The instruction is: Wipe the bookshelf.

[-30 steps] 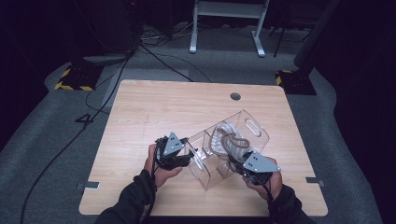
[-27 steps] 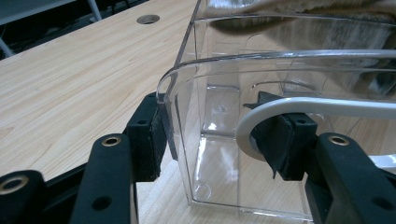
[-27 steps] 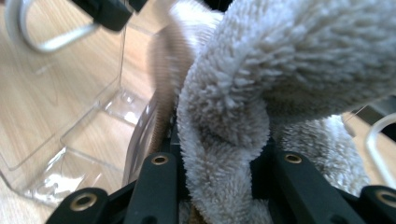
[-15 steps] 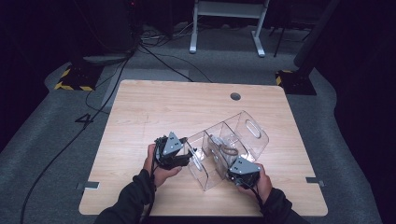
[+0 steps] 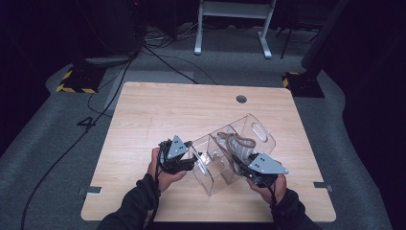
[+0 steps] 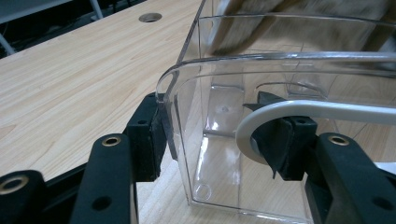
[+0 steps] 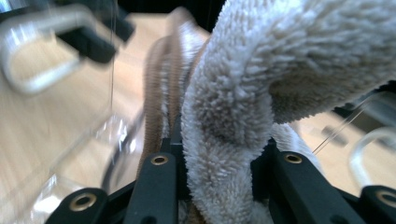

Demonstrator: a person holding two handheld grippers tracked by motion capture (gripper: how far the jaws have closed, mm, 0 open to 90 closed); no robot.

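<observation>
The fluffy cream towel with the brown stripe (image 7: 224,121) sat bunched between my right jaws, which were pinching it tight on both sides. In the high view the towel (image 5: 235,143) hung over the middle compartment of the clear plastic organizer (image 5: 261,132), draped across its top edge, with my right gripper (image 5: 245,165) just on the near side of it. The organizer lay at an angle on the wooden tabletop (image 5: 158,110), its far end wall with the handle slot pointing away toward the right. My left gripper (image 5: 191,160) was at the organizer's near-left end, jaws partly spread and clamped on the clear end wall (image 6: 173,116): one jaw outside it, the other inside the compartment. Through the plastic there I saw a pale curved rim (image 6: 261,121) by the inner jaw. The round cable hole (image 5: 241,99) sat well apart, near the tabletop's far edge.
</observation>
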